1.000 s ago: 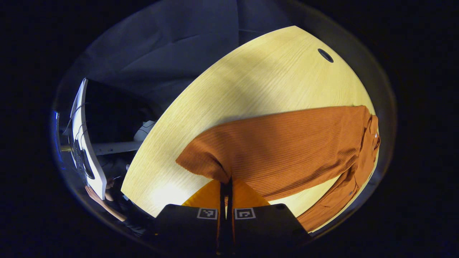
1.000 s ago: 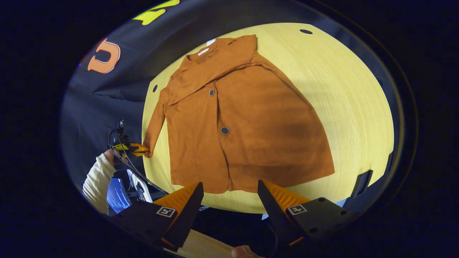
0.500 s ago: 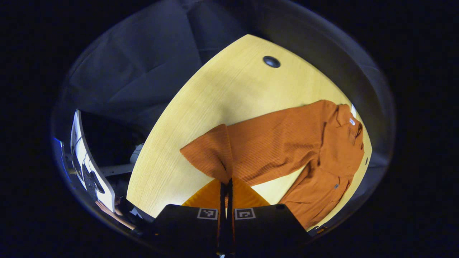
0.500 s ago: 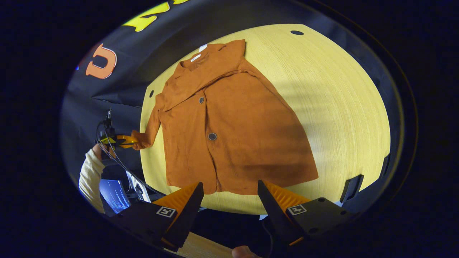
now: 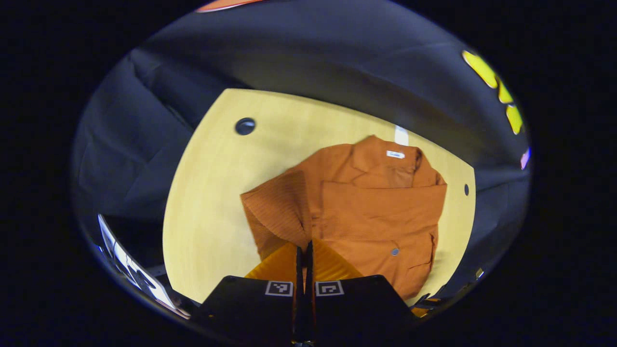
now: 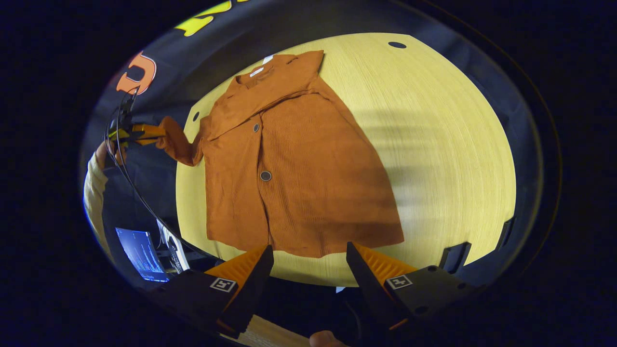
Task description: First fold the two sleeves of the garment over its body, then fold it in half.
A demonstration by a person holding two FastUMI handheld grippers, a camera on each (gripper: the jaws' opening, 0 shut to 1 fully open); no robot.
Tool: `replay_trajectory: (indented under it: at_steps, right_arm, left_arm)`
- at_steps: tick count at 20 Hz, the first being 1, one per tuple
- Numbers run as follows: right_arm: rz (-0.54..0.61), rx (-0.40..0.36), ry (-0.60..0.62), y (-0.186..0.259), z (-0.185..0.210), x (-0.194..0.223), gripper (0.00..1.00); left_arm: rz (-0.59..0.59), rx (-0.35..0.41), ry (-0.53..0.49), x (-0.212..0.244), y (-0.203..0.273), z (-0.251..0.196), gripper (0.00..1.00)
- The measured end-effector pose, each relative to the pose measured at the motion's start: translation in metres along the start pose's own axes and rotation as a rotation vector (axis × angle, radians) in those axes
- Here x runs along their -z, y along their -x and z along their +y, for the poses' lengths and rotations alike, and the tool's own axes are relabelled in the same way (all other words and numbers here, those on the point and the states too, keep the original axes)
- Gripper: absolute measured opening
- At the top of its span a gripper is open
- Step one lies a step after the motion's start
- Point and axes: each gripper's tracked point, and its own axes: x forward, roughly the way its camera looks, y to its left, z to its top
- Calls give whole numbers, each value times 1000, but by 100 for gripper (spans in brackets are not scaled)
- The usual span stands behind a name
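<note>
- Left gripper (image 5: 304, 250) pinches the sleeve (image 5: 279, 212) cuff, lifted at the garment's (image 6: 294, 159) 9 o'clock.
- Right gripper (image 6: 308, 260) gapes, fingers released, at 6 o'clock of the garment on the table (image 6: 443, 144).

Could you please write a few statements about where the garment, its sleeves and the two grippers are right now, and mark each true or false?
1. The left gripper is shut on the sleeve cuff. True.
2. The right gripper grips the hem. False: it is open, holding nothing.
3. The garment lies on the table. True.
4. The held sleeve lies flat over the body. False: it is lifted off the table's side.
</note>
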Motion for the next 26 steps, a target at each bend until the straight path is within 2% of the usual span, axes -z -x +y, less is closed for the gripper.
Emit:
replay_trajectory:
  at_steps: [2,5,6,7,8,9,11,14,16,17,19,21,23,24,25,26]
  right_arm:
    - [5,11,-2,2,-11,4,96]
    - [0,21,-16,7,-27,3,96]
    - [-5,25,-24,9,-34,3,92]
    - [-4,33,-30,10,-41,4,96]
    - [-4,33,-37,11,-46,5,92]
    - [-9,27,-47,12,-50,5,96]
    - [-10,16,-68,15,-61,8,96]
    - [-5,7,-100,17,-79,12,96]
    - [-12,-1,-117,19,-90,12,92]
    - [-17,-6,-129,20,-95,11,96]
    - [-16,-17,-152,21,-103,14,92]
    - [-9,-16,-167,22,-115,20,93]
    - [-6,-16,-189,22,-123,26,92]
    - [-4,-19,-207,22,-126,25,96]
    - [0,-22,-225,22,-129,25,92]
    - [-1,-23,-236,21,-131,25,96]
  left_arm:
    - [9,-6,-70,-7,-8,-40,3]
    - [21,16,-94,-5,-24,-107,3]
    - [28,24,-109,-1,-30,-126,3]
    - [37,29,-148,5,-36,-146,3]
    - [44,27,-186,9,-40,-162,3]
    - [52,24,-208,9,-45,-179,3]
    - [63,50,-221,13,-54,-221,3]
    - [84,45,-266,22,-68,-268,3]
    - [114,-8,-325,29,-81,-281,3]
    - [142,-28,-348,36,-89,-289,3]
    - [159,-57,-363,43,-105,-301,3]
    - [147,-91,-358,40,-119,-304,5]
    - [160,-87,-335,45,-130,-307,14]
    - [181,-60,-334,49,-132,-312,22]
    - [206,-32,-337,55,-135,-316,25]
    - [201,-37,-336,54,-133,-316,25]
